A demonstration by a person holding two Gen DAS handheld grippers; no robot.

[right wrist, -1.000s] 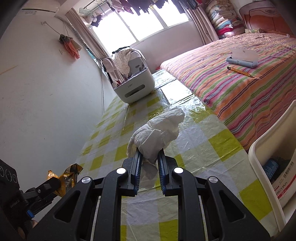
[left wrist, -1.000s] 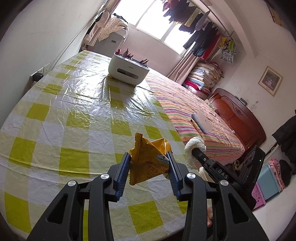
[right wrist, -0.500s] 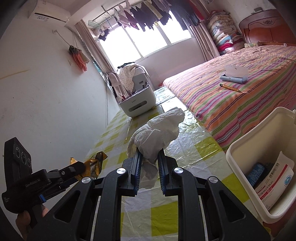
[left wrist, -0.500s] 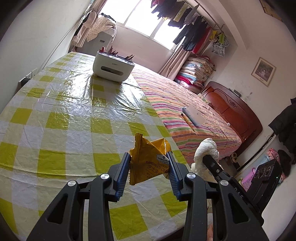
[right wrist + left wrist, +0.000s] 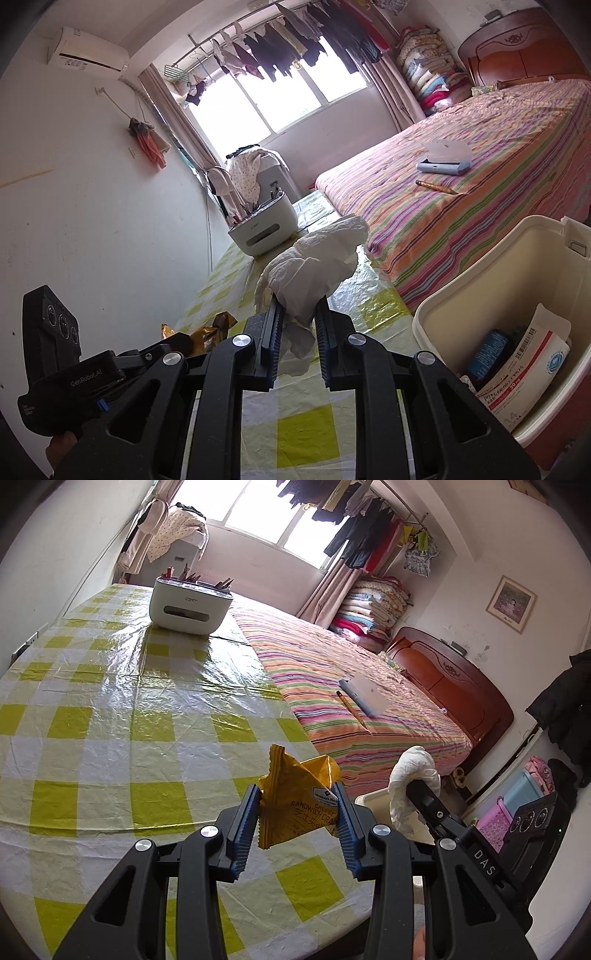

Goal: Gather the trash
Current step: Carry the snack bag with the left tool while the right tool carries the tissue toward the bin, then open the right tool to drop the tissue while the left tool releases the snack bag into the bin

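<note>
My left gripper (image 5: 297, 794) is shut on a crumpled yellow cracker wrapper (image 5: 295, 805), held above the table's near right corner. My right gripper (image 5: 298, 306) is shut on a crumpled white tissue (image 5: 314, 264), also held in the air. In the left wrist view the tissue (image 5: 410, 779) and the right gripper's finger show at the right. In the right wrist view the wrapper (image 5: 210, 328) and the left gripper's body sit at lower left. A cream bin (image 5: 465, 280) stands off the table's right edge, with a dark packet and a white box inside.
A table with a yellow-and-white checked cover (image 5: 110, 716) stretches ahead. A white desk organizer (image 5: 190, 605) with pens stands at its far end. A striped bed (image 5: 332, 686) lies to the right, with a laptop and a pencil on it. A wall runs along the table's left.
Both grippers have shifted toward the table's right edge with their loads. The cream bin has come far more into the right wrist view, and its rim now shows in the left wrist view.
</note>
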